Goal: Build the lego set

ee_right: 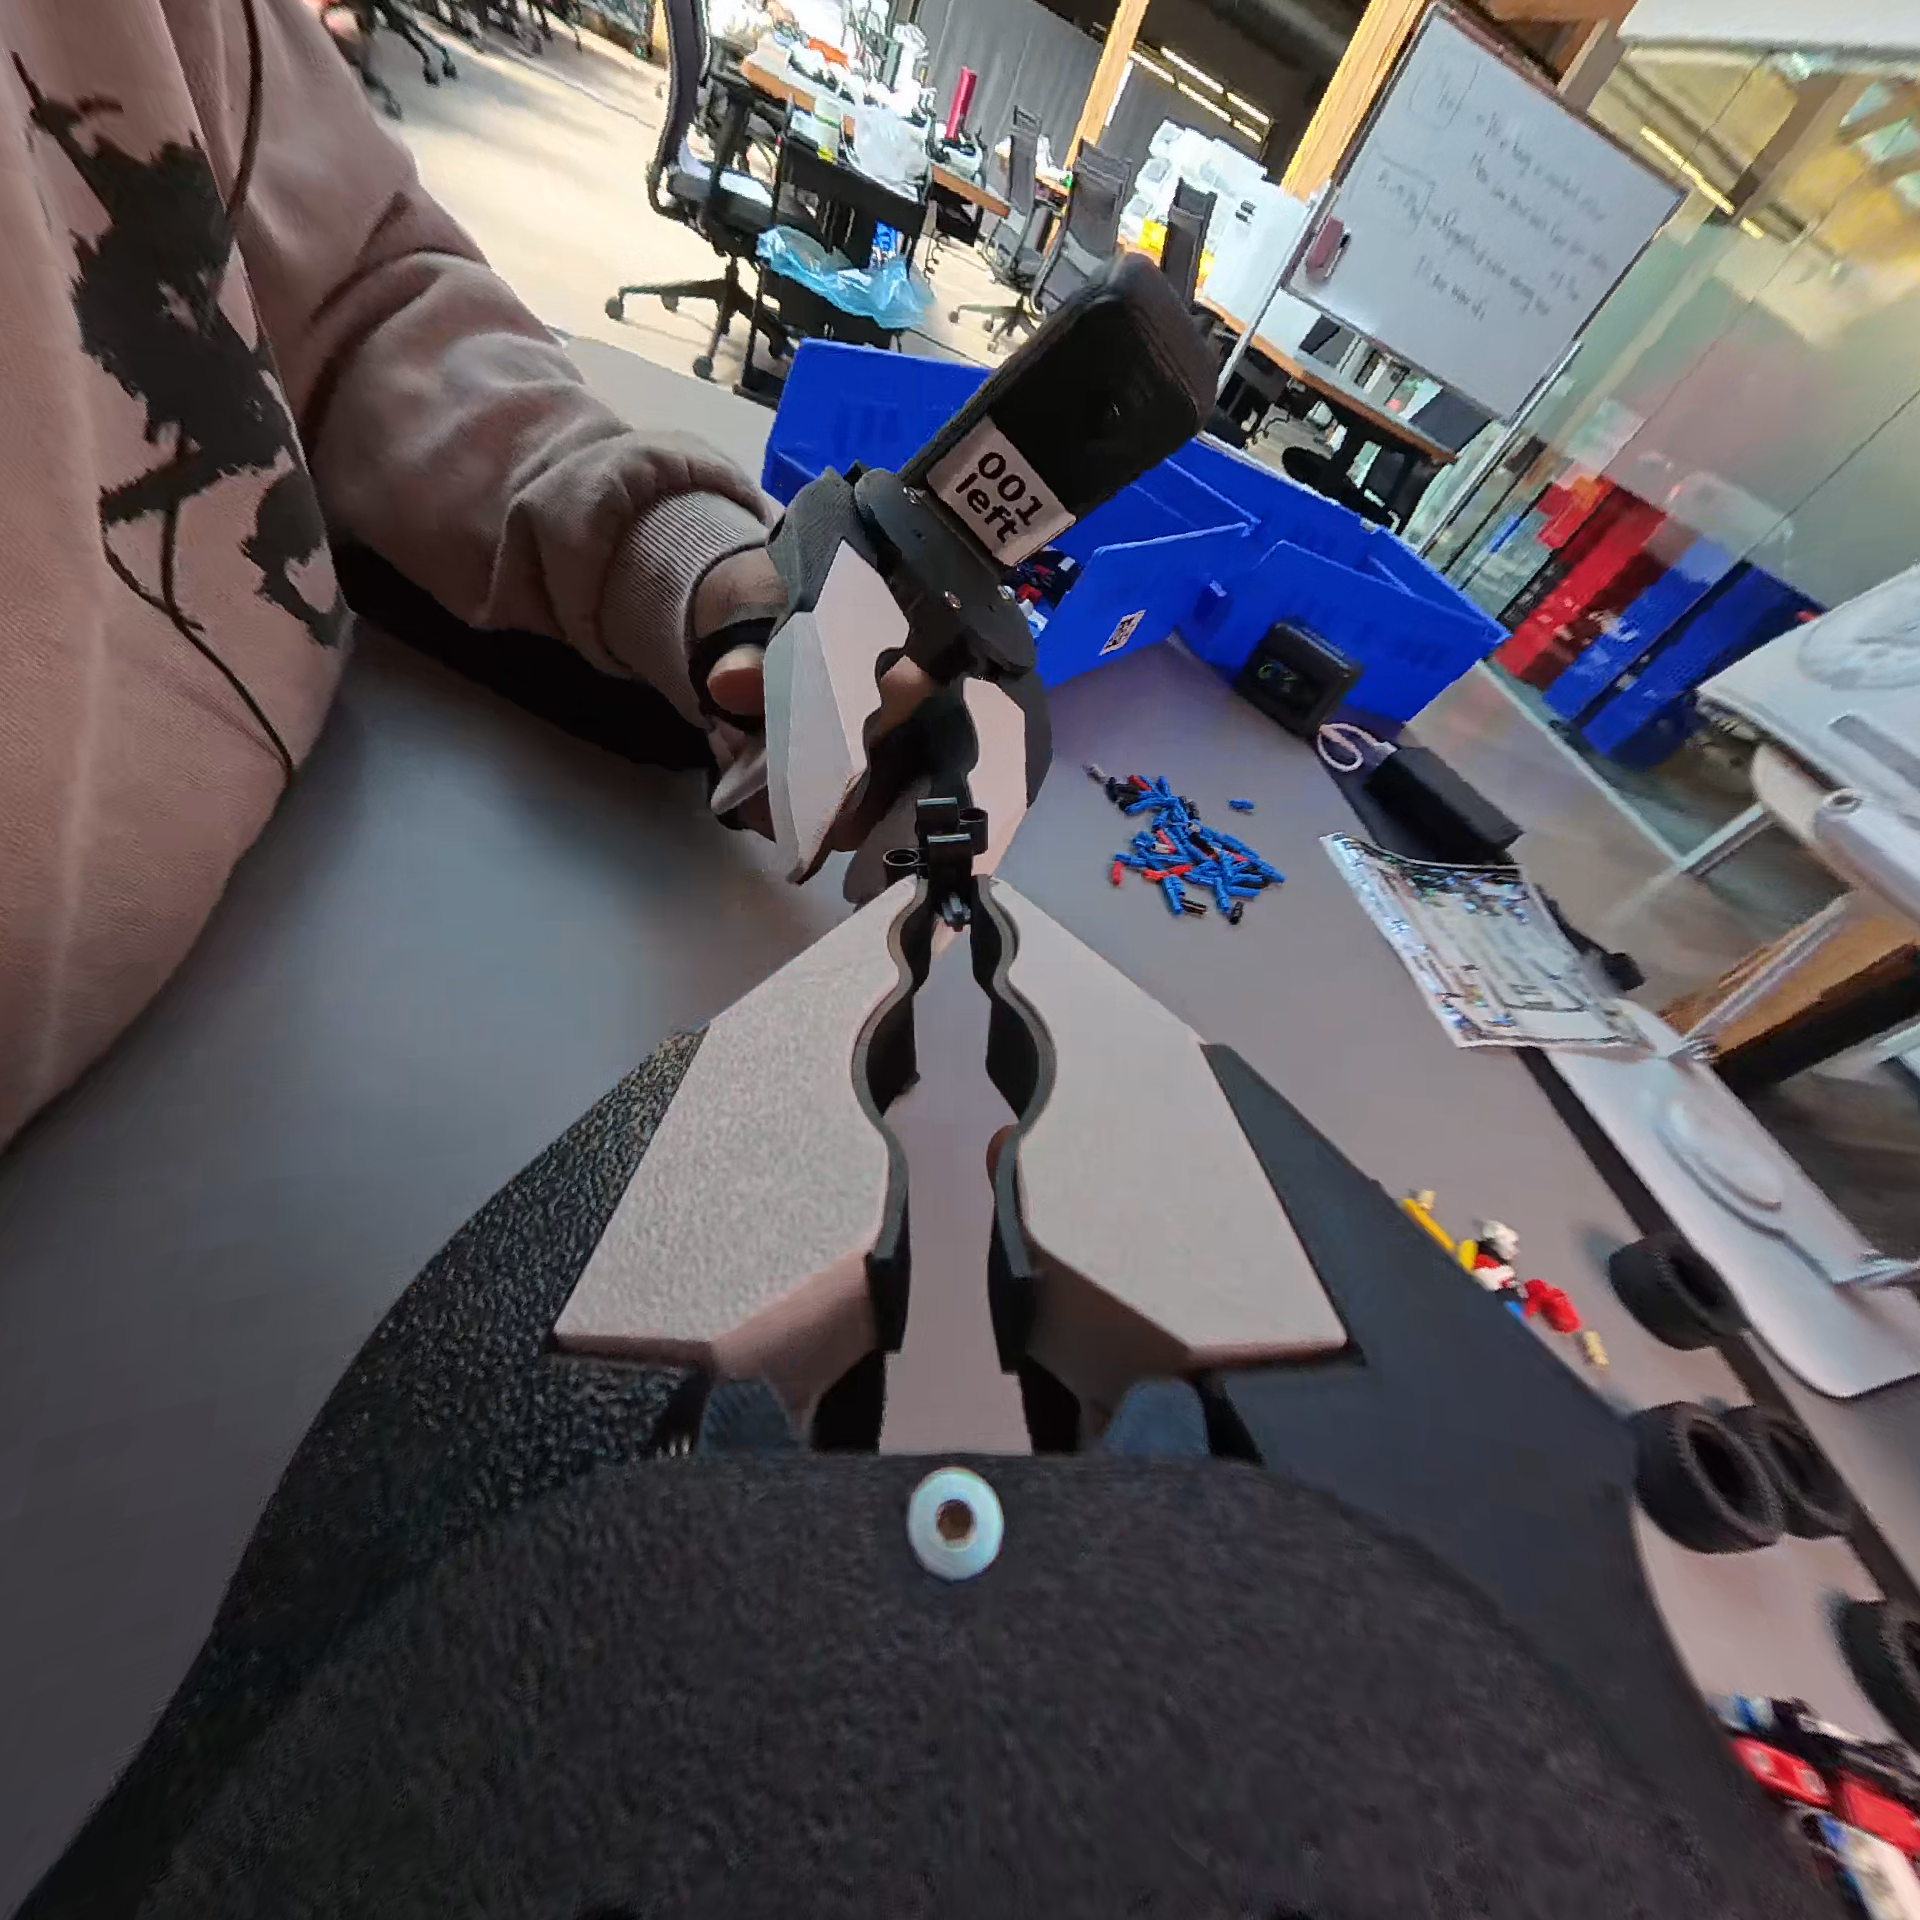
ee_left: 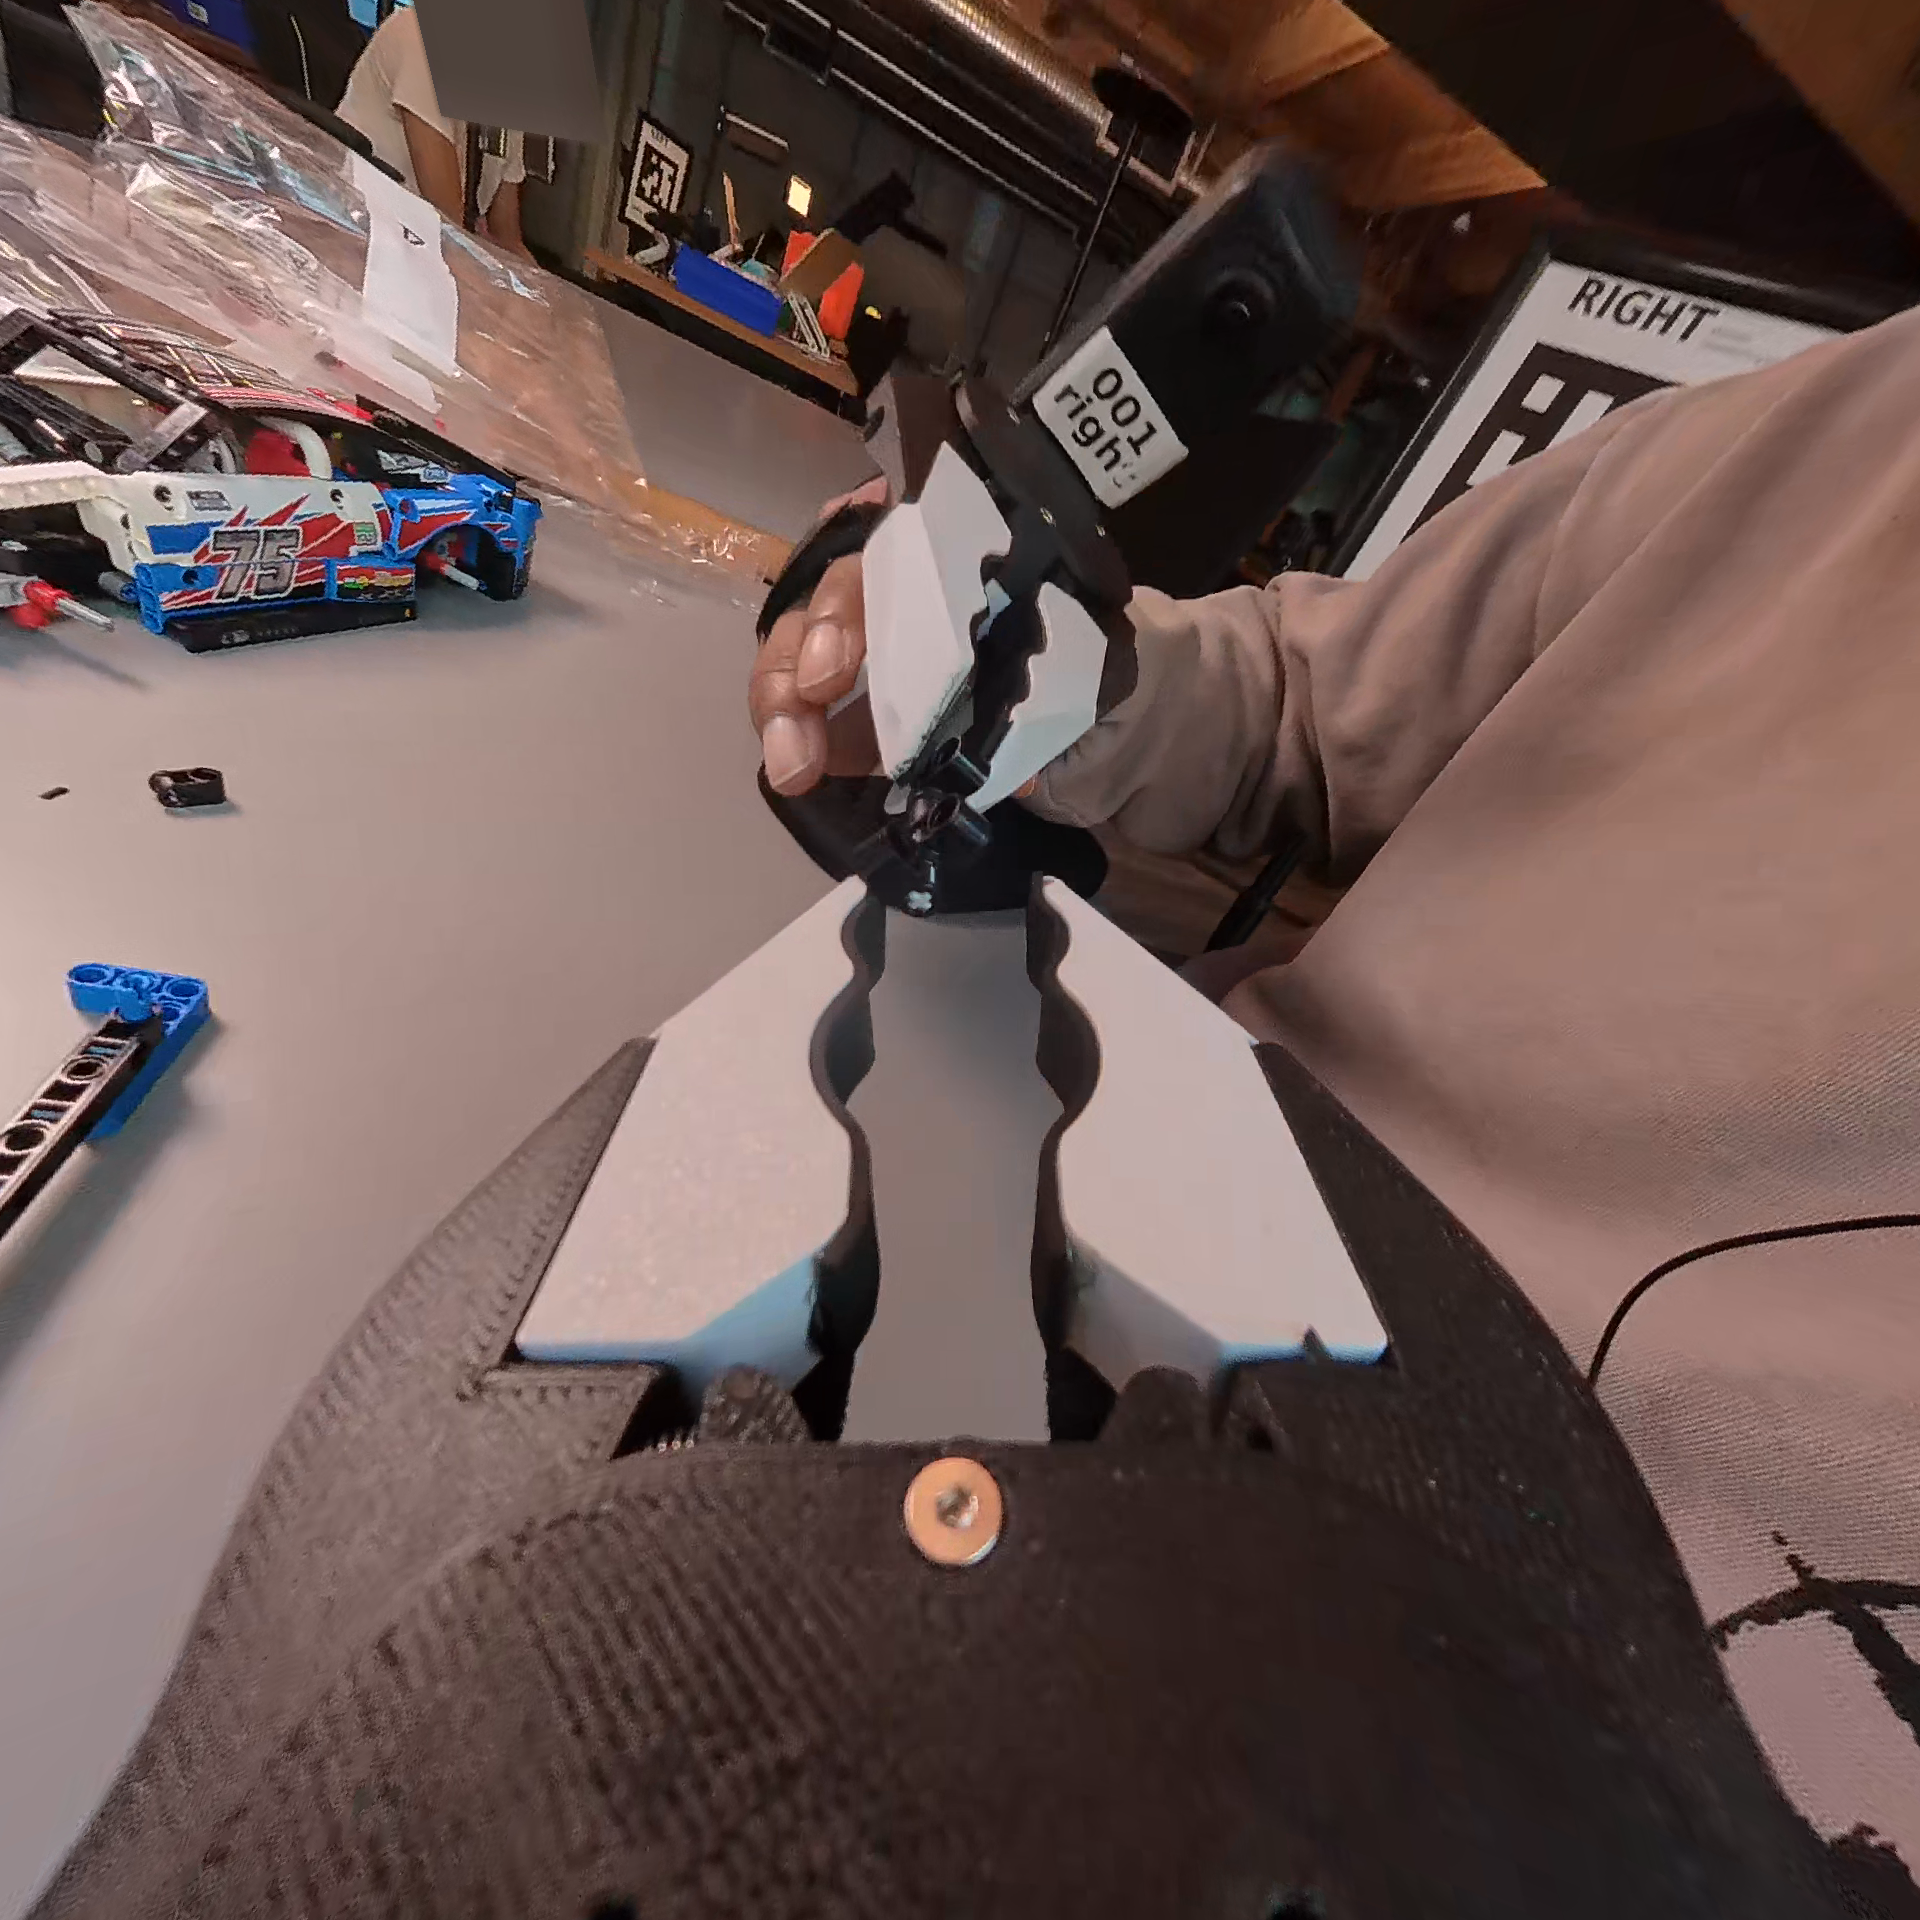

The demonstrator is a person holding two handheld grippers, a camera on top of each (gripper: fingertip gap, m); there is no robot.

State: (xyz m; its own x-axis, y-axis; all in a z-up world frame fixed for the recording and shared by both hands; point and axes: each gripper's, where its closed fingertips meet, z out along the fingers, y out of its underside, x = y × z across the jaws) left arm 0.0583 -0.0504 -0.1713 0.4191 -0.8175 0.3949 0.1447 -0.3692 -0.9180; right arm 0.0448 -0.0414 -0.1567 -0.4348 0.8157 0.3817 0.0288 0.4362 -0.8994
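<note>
A small black Lego connector assembly (ee_left: 930, 826) hangs in the air between both grippers; it also shows in the right wrist view (ee_right: 948, 831). My right gripper (ee_right: 951, 891) is shut on its lower end, and in the left wrist view that gripper (ee_left: 935, 774) comes in from above. My left gripper (ee_left: 954, 896) has its jaws apart, its tips on either side of the piece's other end. In the right wrist view the left gripper (ee_right: 904, 847) points down at the piece. Whether the left tips touch the piece is unclear.
A partly built white, blue and red race car (ee_left: 270, 551) stands at far left by plastic bags (ee_left: 208, 208). A blue and black beam (ee_left: 114, 1039) and a black connector (ee_left: 187, 787) lie on the grey table. Loose pins (ee_right: 1195, 852), a booklet (ee_right: 1475, 956), tyres (ee_right: 1704, 1475) and blue bins (ee_right: 1195, 520) lie to the right. The tips of both grippers are at nearly the same place.
</note>
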